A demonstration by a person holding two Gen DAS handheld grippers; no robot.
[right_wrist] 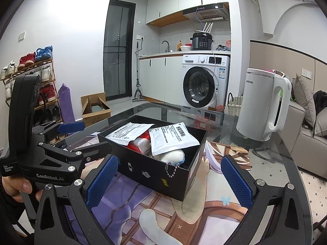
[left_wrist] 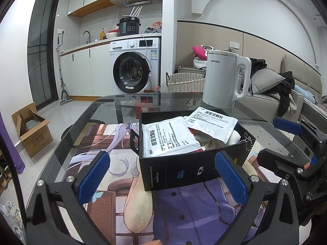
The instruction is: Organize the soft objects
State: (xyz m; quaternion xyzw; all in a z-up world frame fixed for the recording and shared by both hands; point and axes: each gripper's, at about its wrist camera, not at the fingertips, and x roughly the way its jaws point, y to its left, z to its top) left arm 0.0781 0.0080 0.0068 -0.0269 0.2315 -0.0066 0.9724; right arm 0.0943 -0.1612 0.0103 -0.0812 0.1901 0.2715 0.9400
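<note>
You get bright, even indoor light; the glass worktop (left_wrist: 106, 110) mirrors the washing machine (left_wrist: 134, 65). Fisheye bends the edges, dark corners, focus sharp throughout.

My left gripper (left_wrist: 161, 177) hangs with its jaws spread wide, blue pads (left_wrist: 95, 176) facing each other and nothing between them. My right gripper (right_wrist: 169, 181) is spread just as wide and equally empty. In the right wrist view a hand (right_wrist: 19, 189) wraps the left tool's black handle (thumb and fingertips only). Both tools sit close side by side, pointing forward.
</note>
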